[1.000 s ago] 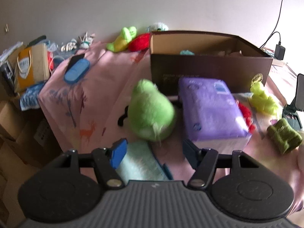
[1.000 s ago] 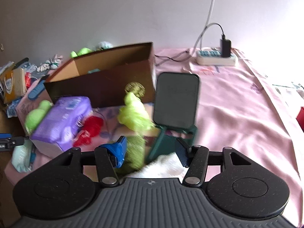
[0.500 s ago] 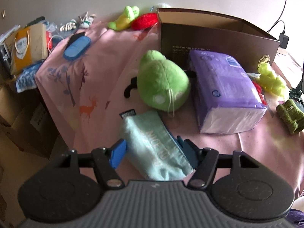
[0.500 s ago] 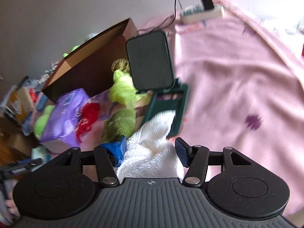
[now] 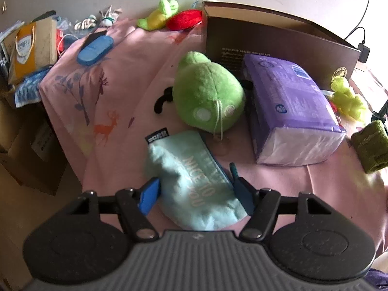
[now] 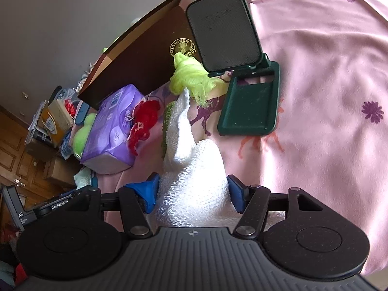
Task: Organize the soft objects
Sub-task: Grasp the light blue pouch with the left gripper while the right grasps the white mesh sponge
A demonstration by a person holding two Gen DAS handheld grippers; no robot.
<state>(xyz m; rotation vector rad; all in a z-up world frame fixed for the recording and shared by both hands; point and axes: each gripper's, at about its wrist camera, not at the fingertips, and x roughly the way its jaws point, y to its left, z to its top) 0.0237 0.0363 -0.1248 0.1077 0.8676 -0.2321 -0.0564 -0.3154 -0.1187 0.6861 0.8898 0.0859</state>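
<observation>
In the left wrist view my left gripper [image 5: 196,191] is open around a pale blue pouch [image 5: 191,181] lying on the pink bedsheet [image 5: 116,92]; whether the pads touch it I cannot tell. Beyond lie a green plush [image 5: 208,94], a purple tissue pack [image 5: 291,111] and a brown cardboard box [image 5: 278,38]. In the right wrist view my right gripper [image 6: 192,192] is open around a white knitted cloth [image 6: 191,169]. Yellow-green yarn [image 6: 191,77], red yarn [image 6: 143,123] and the box [image 6: 140,58] lie ahead.
A dark green phone stand [image 6: 232,55] stands right of the box. An olive knit piece [image 5: 371,145] lies at the right. A blue case [image 5: 94,48], a yellow-green plush [image 5: 157,17] and a red cushion [image 5: 185,19] sit further back. Bags and cartons crowd the floor at left [image 5: 29,48].
Both grippers have lowered and moved forward: the left now has the pale blue pouch between its fingers, the right has the white cloth between its fingers.
</observation>
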